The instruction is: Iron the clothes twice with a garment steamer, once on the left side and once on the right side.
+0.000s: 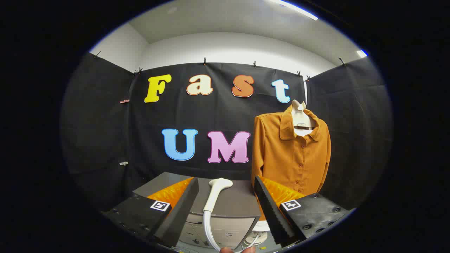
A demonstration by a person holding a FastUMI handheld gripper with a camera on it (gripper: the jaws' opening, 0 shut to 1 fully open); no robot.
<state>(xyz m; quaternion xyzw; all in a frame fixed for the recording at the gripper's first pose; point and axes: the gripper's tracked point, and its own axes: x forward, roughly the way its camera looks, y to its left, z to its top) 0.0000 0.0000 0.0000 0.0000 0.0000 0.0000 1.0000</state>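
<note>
At the lower left of the frame the gripper [225, 207] shows its left finger [175, 216], a dark wedge of matte foam-like padding with an orange ribbed panel behind it and a small square black-and-white marker on its block. The fingers stand well apart and press on nothing.

In the gap between them, at lower centre, stands the garment steamer [215, 196]: a smooth, glossy white plastic head, rounded and flared at the top, narrowing to a neck from which a white ribbed hose [208, 230] curves down toward the bottom edge. It touches neither finger. Behind it is a grey cabinet [225, 207] with a flat, dull top and pale drawer fronts below. At the very bottom centre, fingertips of a person's hand [236, 250] peek in.

Right of centre the right finger [272, 211] mirrors the left, its inner edge cut in a sawtooth.

Beyond that finger, at centre right, hangs the shirt [291, 154]: a rust-orange, soft woven garment with a fold-down collar, long sleeves and a row of matching buttons down the front. It is draped on a pale hanger form [301, 121] and falls fairly smooth, with faint vertical creases.
</note>
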